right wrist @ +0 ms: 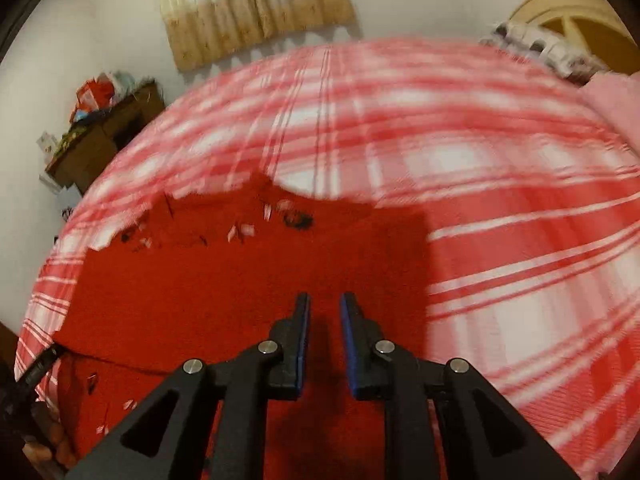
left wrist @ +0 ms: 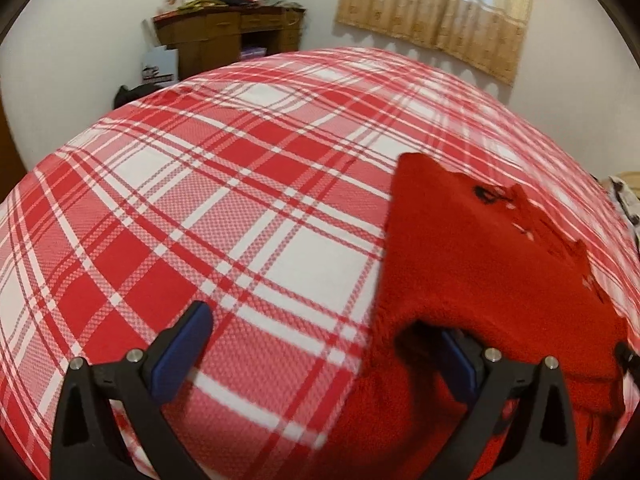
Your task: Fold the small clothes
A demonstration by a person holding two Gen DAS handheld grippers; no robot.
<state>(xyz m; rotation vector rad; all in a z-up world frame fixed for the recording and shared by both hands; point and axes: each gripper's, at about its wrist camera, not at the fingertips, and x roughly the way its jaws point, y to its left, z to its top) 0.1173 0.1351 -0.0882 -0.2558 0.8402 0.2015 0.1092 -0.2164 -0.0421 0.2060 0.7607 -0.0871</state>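
A small red fuzzy garment (left wrist: 488,252) with a dark and white print lies on the red-and-white plaid bedspread (left wrist: 248,184). My left gripper (left wrist: 320,344) is open wide at the garment's left edge. Its right finger is tucked under a lifted fold of the red cloth, and its left finger (left wrist: 184,348) is over bare bedspread. In the right wrist view the garment (right wrist: 240,272) lies partly folded, with one layer over another. My right gripper (right wrist: 325,312) hovers over its near right part with the jaws a small gap apart and nothing between them.
A wooden desk (left wrist: 228,36) piled with clutter stands against the far wall, beside a beige curtain (left wrist: 440,8). A pink cloth (right wrist: 616,108) and a patterned pillow (right wrist: 540,46) lie at the bed's far right, by a wooden headboard (right wrist: 580,8).
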